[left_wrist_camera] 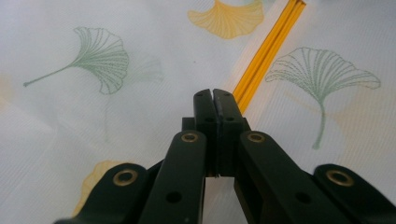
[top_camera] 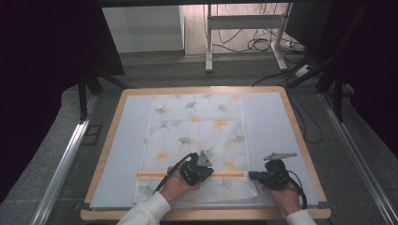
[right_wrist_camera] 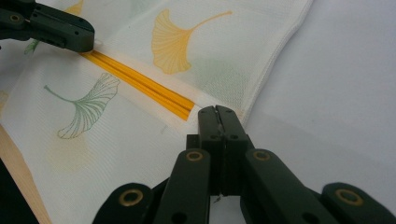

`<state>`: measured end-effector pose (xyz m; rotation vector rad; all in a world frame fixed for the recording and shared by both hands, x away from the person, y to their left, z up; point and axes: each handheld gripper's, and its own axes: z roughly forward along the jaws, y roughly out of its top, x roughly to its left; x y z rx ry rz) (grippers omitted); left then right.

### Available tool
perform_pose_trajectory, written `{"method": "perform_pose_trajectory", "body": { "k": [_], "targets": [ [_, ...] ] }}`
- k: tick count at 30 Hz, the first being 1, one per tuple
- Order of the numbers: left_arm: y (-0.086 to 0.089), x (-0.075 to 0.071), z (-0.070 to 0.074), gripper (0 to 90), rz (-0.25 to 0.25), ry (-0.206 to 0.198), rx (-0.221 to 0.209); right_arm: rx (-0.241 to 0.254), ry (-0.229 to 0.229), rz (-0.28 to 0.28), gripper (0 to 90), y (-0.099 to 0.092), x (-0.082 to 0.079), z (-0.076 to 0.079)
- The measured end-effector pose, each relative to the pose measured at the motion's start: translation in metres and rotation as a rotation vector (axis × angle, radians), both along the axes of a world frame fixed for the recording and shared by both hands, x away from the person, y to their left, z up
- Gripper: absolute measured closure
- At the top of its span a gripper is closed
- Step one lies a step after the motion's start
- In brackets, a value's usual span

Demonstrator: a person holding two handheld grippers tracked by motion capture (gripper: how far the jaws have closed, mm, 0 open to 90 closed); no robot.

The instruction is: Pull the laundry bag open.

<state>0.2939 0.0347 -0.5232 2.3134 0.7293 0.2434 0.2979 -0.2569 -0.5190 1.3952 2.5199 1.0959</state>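
A white cloth (top_camera: 195,126) printed with green and yellow ginkgo leaves lies flat on the table, with an orange stripe (top_camera: 230,175) running across its near end. My left gripper (top_camera: 205,172) rests on the cloth at that stripe (left_wrist_camera: 261,60), jaws shut (left_wrist_camera: 214,94). In the right gripper view its tip (right_wrist_camera: 91,41) meets the stripe (right_wrist_camera: 140,84), and a small white bit shows there. My right gripper (top_camera: 251,176) is shut too (right_wrist_camera: 217,110), touching the cloth's right edge (right_wrist_camera: 271,70) just past the stripe's end.
A pale mat (top_camera: 267,126) covers the wooden table (top_camera: 292,112), bare on both sides of the cloth. The table's near edge (top_camera: 202,214) lies just below the hands. Beyond the table are a desk frame (top_camera: 209,42) and floor cables (top_camera: 258,44).
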Motion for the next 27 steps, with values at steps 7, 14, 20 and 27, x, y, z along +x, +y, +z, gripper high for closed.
{"method": "perform_pose_trajectory", "body": {
  "k": [7,14,20,27],
  "targets": [
    [0.005,-0.001,0.0,90.0,0.011,0.002,0.001,0.0,0.001,0.0,89.8,0.0,0.0,0.0],
    [0.01,-0.002,0.0,90.0,0.021,0.012,-0.002,0.0,0.001,0.0,89.8,0.0,0.0,0.0],
    [0.015,-0.004,0.0,90.0,0.023,0.021,-0.003,0.0,0.001,0.0,89.8,0.0,0.0,0.0],
    [0.02,-0.004,0.0,90.0,0.031,0.022,-0.001,-0.001,0.0,0.0,89.8,0.0,0.0,0.0]
  ]
}}
